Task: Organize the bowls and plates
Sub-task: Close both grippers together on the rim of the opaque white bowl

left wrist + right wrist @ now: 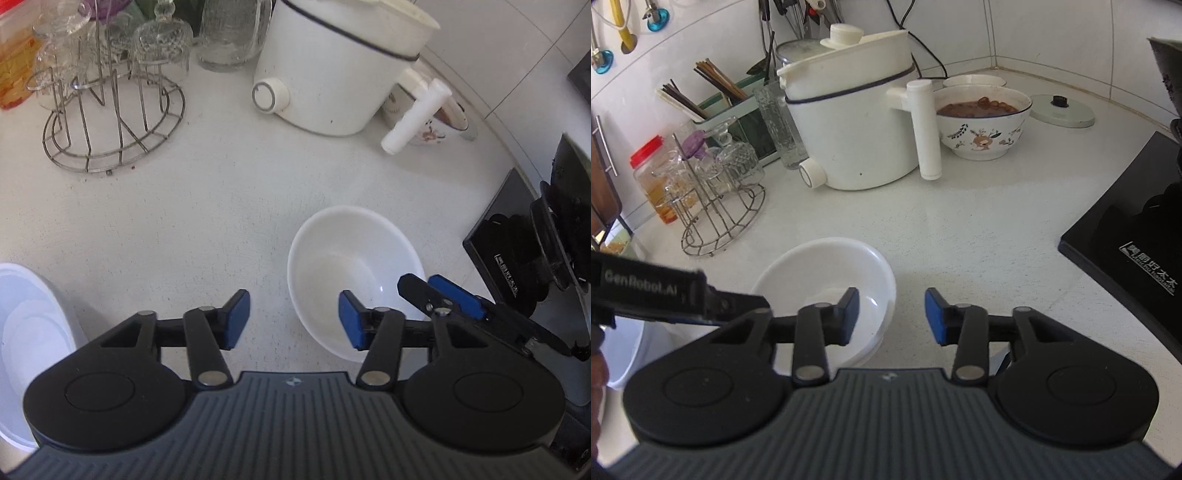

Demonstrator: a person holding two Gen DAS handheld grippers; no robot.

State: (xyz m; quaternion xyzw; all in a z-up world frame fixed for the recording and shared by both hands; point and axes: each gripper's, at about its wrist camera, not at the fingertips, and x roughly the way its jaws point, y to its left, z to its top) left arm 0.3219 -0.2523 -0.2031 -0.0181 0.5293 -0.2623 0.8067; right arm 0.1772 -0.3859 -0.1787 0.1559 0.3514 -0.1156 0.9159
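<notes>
A plain white bowl (351, 269) stands empty on the white counter; it also shows in the right wrist view (827, 273). My left gripper (293, 319) is open, its right finger over the bowl's near rim, its left finger outside. My right gripper (892, 317) is open, its left finger over the bowl, its right finger outside the rim. The right gripper's fingers (443, 295) show at the bowl's right edge in the left wrist view. A stack of white dishes (26, 325) sits at the left edge.
A white electric pot (857, 122) with a long handle stands behind. A floral bowl of brown food (984, 122), a wire rack of glasses (110, 110), a chopstick holder (731, 107), a pot lid (1062, 110) and a black stove (1137, 240) surround it.
</notes>
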